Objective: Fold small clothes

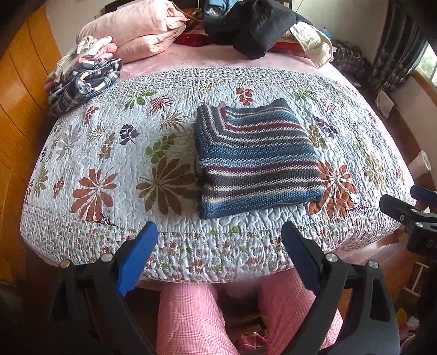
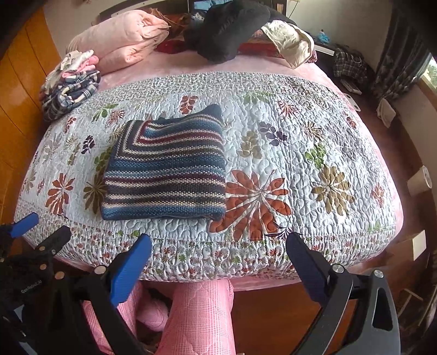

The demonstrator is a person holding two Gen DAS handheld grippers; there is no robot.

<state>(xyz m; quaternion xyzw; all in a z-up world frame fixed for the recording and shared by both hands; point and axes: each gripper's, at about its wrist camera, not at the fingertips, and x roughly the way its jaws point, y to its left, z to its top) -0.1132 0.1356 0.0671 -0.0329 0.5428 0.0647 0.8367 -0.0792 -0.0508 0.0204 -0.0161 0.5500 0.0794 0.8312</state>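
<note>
Already the striped knit sweater [image 1: 254,158] lay folded into a neat rectangle on the floral quilt [image 1: 114,153], near its front edge, and we held both tools back from it: our left gripper [image 1: 218,234] and right gripper [image 2: 218,245] each hung spread wide and empty above the bed's edge. We judged the risk lay in lifting it: a pinch on the top layer alone could let the bulky knit slump open. A heap of plaid and pink clothes [image 1: 82,76] waited at the far left corner, well apart, with pink bedding [image 1: 136,30] and a black garment [image 1: 251,24] beyond; nothing blocked our reach.
</note>
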